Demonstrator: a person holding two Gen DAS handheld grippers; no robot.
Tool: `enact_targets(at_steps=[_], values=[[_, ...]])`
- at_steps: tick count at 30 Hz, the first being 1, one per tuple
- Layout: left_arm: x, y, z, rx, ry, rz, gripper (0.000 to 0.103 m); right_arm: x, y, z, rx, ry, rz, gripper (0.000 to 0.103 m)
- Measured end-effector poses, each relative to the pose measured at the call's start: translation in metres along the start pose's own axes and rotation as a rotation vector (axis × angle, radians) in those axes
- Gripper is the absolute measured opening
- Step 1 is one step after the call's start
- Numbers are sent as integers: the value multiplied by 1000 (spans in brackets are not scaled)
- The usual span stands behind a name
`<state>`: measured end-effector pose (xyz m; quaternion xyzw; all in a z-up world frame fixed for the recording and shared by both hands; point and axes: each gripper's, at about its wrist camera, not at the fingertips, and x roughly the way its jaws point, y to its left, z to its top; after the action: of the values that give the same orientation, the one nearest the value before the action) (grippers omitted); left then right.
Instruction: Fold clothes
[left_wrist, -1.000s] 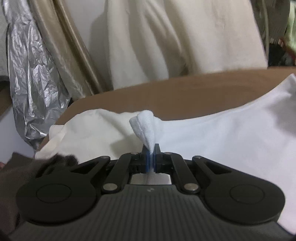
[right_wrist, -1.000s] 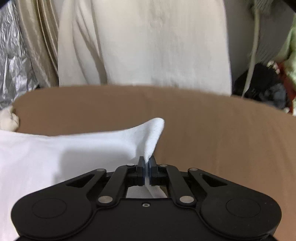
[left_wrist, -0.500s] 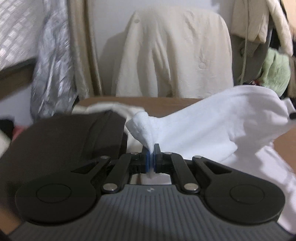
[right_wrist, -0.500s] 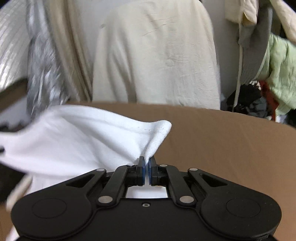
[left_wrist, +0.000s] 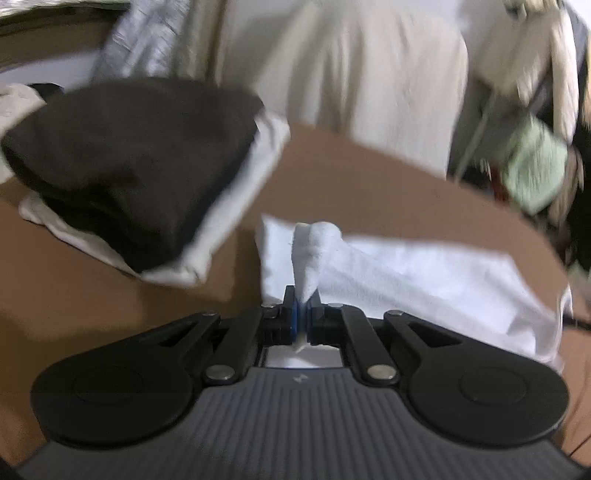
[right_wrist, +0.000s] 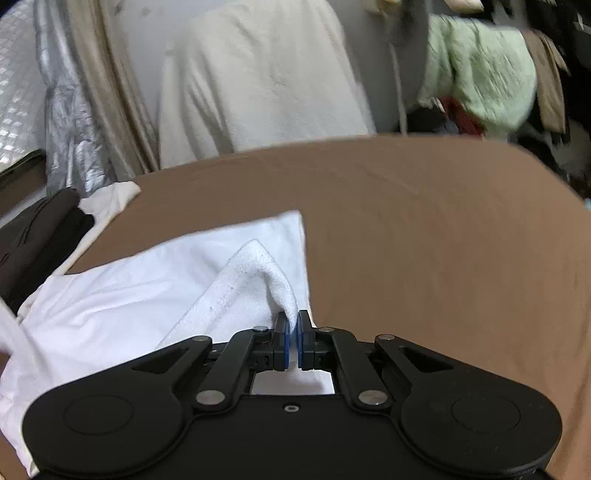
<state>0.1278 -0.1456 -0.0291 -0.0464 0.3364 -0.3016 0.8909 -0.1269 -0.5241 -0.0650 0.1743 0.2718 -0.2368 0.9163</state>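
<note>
A white garment (left_wrist: 424, 273) lies on the brown table (left_wrist: 369, 177), spread to the right in the left wrist view. My left gripper (left_wrist: 302, 314) is shut on a pinched edge of it. In the right wrist view the same white garment (right_wrist: 122, 291) lies to the left, and my right gripper (right_wrist: 293, 338) is shut on a raised fold of it, low over the brown table (right_wrist: 424, 240).
A dark brown garment (left_wrist: 122, 158) lies on a cream one (left_wrist: 236, 199) at the table's left. A cream coat (right_wrist: 258, 74) hangs behind the table, silver foil (right_wrist: 70, 125) at left, a green garment (right_wrist: 480, 70) at right.
Both grippers lifted the white garment off the table, swung it over and lowered it again. It now lies doubled on the table, right of the dark pile.
</note>
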Motion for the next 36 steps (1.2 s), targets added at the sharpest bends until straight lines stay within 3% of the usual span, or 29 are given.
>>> enact_targets(at_steps=[2,5,8,11,18,20,22,24,25,26,28,30,32,36], values=[[-8,-2,-10,3,19,20,4,-13,4,7,-40,-43,11,6],[3,-9,-41,91,158,160,6,-16,3,-1,-115,-31,-24,6],[17,7,-45,8,253,171,7,-7,-11,-30,-63,-16,-60,5],[5,30,-39,-184,267,121,7,-8,-23,-52,-1,-28,-47,5],[-7,21,-46,-145,226,167,11,-24,-36,-68,89,-12,-39,7],[-12,20,-44,-157,171,170,11,-36,-36,-73,113,-6,-15,14],[-31,20,-38,-176,60,114,13,-49,-39,-77,173,-8,42,14],[-43,15,-35,-153,-20,96,31,-58,-43,-82,253,0,132,17],[-47,12,-34,-135,-48,100,38,-60,-46,-86,296,1,180,23],[-47,9,-34,-124,-45,111,44,-63,-48,-89,338,2,228,37],[-40,8,-36,-145,-1,96,44,-64,-52,-97,425,8,302,49],[-26,9,-39,-178,67,78,45,-57,-55,-104,495,35,356,51],[-17,8,-42,-170,96,114,45,-49,-55,-108,528,57,368,51],[-10,6,-39,-171,78,158,56,-35,-59,-118,622,58,376,57]])
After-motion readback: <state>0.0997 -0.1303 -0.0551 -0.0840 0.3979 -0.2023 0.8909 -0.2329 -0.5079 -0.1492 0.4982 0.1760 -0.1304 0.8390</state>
